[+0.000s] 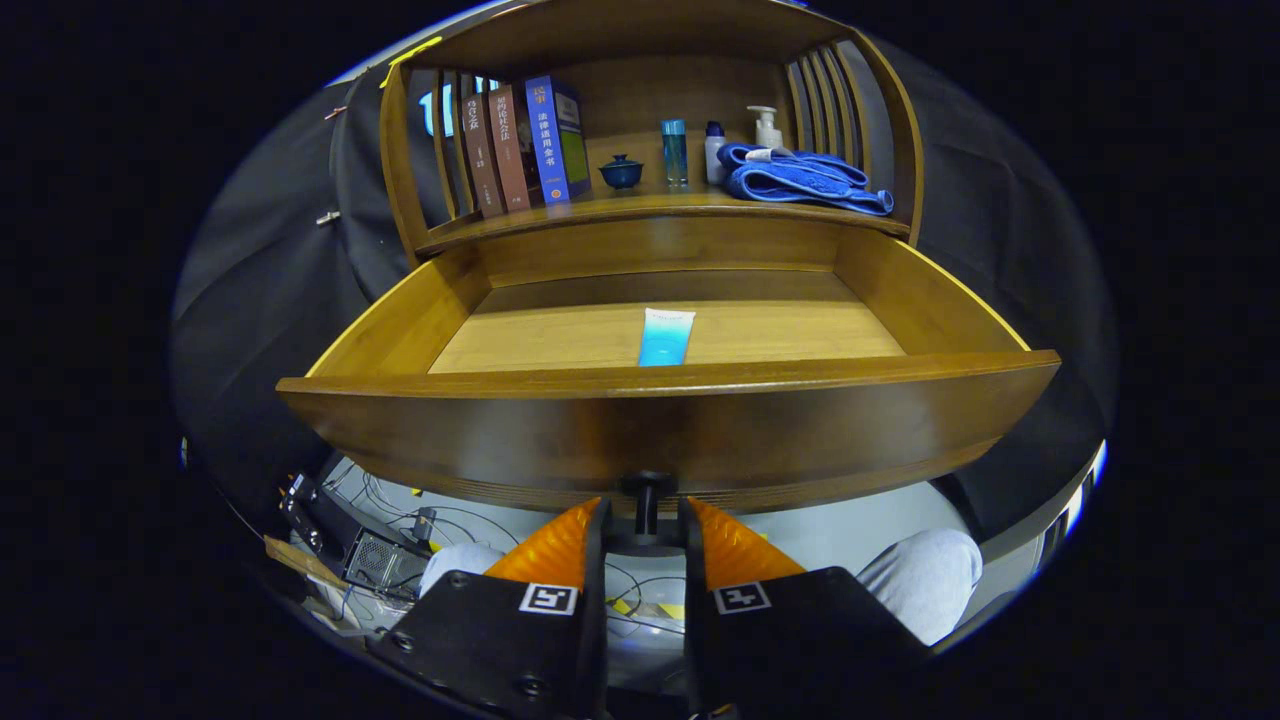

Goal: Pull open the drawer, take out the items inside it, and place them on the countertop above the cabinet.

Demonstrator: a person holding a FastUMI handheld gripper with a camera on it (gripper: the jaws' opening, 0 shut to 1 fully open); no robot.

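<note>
Nearest the camera, the gripper (646,520) has its two fingers closed in on the dark knob (647,490) that sticks out from the middle of the drawer front, one finger on each side of the knob's stem; both seem to press against it. Behind and below the fingers, a person's knees in grey trousers (925,580) show to either side, and some cables and a small black box (370,560) lie on the pale floor.

Just beyond the fingertips, the wooden drawer (670,440) stands pulled well out from the cabinet, its curved front panel facing the camera and its side walls running back toward the cabinet body. Inside, on the drawer's light wooden floor, lies a single tube (666,336), white at its far end and blue at the near one, placed lengthwise near the middle and close to the front wall, apart from both side walls.

Above the drawer, the tabletop (640,208) of the cabinet carries a row of things beneath an arched wooden hood. At one end several books (525,145) stand upright against slatted sides. Next comes a small dark blue lidded cup (621,171), then a slim blue bottle (674,151), a white bottle with a blue cap (713,150), and a white pump dispenser (767,125). A folded blue towel (805,178) lies in front of the dispenser at the other end.
</note>
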